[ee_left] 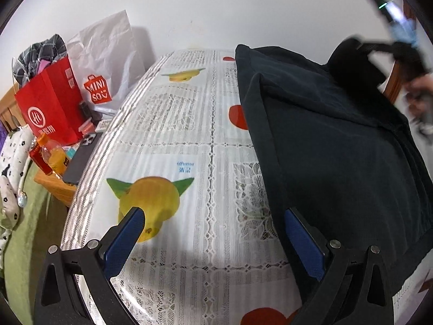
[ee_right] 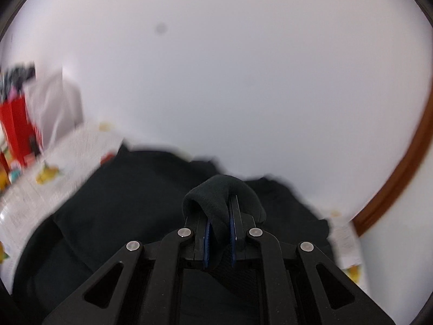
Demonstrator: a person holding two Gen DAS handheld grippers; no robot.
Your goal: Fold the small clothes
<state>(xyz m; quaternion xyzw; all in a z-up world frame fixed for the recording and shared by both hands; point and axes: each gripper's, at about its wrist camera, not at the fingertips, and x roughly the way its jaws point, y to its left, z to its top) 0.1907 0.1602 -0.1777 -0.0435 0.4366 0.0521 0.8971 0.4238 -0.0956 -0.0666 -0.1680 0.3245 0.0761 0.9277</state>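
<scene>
A black garment (ee_left: 338, 146) lies spread over the right half of a table with a fruit-print cloth (ee_left: 173, 140). My left gripper (ee_left: 213, 214) hangs open just above the cloth, its right blue pad at the garment's near left hem, nothing between the pads. In the right wrist view my right gripper (ee_right: 220, 211) is shut on a fold of the same black garment (ee_right: 224, 197), which bulges over its fingertips, lifted above the rest of the cloth (ee_right: 121, 205). That view is blurred by motion. The right gripper (ee_left: 392, 51) also shows blurred at the left view's upper right, holding up a corner.
Left of the table stand a red paper bag (ee_left: 51, 105), a white MINISOU bag (ee_left: 102, 62), an orange drink bottle (ee_left: 54, 154) and a dark phone (ee_left: 81, 162). A green bed with patterned fabric (ee_left: 10, 162) lies far left. A white wall rises behind; a brown wooden rail (ee_right: 400, 173) curves right.
</scene>
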